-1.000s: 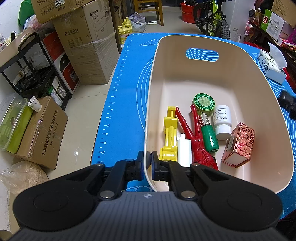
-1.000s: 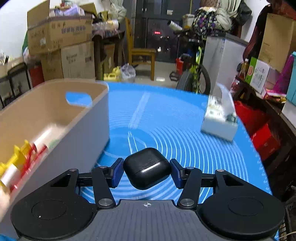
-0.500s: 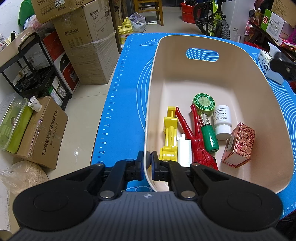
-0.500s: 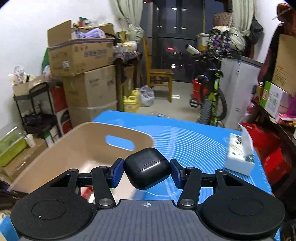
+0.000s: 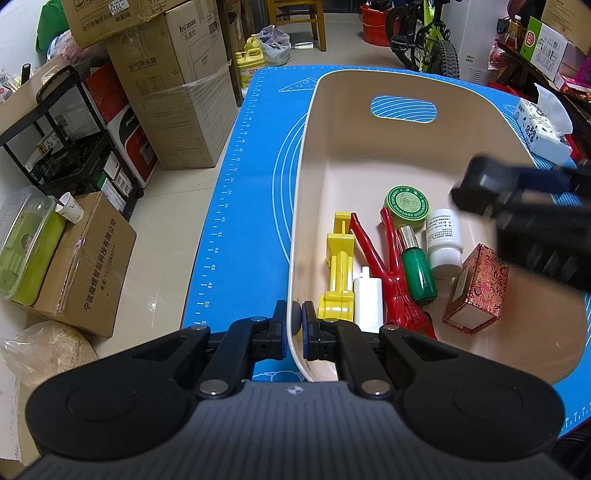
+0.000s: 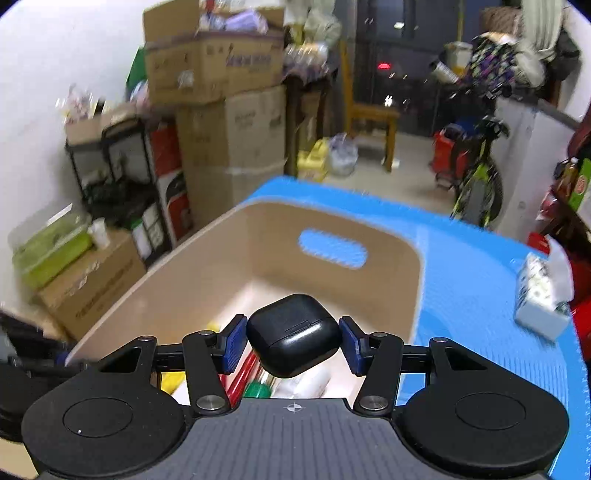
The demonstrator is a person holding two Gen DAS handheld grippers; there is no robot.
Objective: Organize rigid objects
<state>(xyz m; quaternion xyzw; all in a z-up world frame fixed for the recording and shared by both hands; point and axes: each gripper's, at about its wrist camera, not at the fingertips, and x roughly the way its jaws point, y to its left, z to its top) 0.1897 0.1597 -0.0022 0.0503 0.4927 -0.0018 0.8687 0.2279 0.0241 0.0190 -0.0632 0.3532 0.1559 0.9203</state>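
A beige bin (image 5: 310, 155) stands on the blue mat (image 5: 251, 177). My left gripper (image 5: 294, 325) is shut on the bin's near left rim. In the bin lie a yellow clip (image 5: 338, 273), a white piece (image 5: 367, 302), a red tool (image 5: 391, 266), a green bottle (image 5: 417, 273), a green tin (image 5: 405, 206), a white bottle (image 5: 444, 242) and a red patterned box (image 5: 476, 288). My right gripper (image 6: 293, 345) is shut on a black earbud case (image 6: 293, 339) and holds it above the bin (image 6: 207, 266). It shows blurred in the left wrist view (image 5: 480, 188).
A tissue pack (image 5: 543, 125) lies on the mat right of the bin, also in the right wrist view (image 6: 543, 299). Cardboard boxes (image 5: 173, 85), a black rack (image 5: 70, 140) and a green container (image 5: 26, 243) stand on the floor to the left. A bicycle (image 5: 424, 33) stands behind.
My right gripper has carried the black case left and over the bin, now above the objects inside. My left gripper has kept its hold on the rim.
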